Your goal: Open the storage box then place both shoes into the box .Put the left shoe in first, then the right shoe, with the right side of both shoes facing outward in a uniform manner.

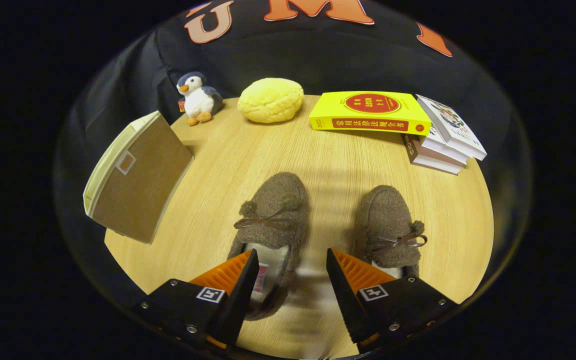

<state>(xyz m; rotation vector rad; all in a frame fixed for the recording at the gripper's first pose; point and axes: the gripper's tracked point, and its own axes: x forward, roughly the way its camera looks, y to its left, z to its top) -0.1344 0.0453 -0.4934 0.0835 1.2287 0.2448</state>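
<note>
Fisheye camera rides on the tongs [292,260], held open above the bench [328,160], looking steeply down and forward toward 12 o'clock, close to the near edge.

A light wooden table [328,165] carries everything. Two fuzzy brown shoes lie side by side near its front edge, toes pointing away: the left shoe [273,210] and the right shoe [387,222], a strip of bare wood between them. Each has a small bow. At the table's left edge stands a brown box [135,185] with a cream rim, tilted. Along the far edge sit a toy penguin [197,97], a yellow bun-shaped cushion [270,100], and a yellow book [370,111]. Just beside the book, a stack of books [443,140] lies at the right.
</note>
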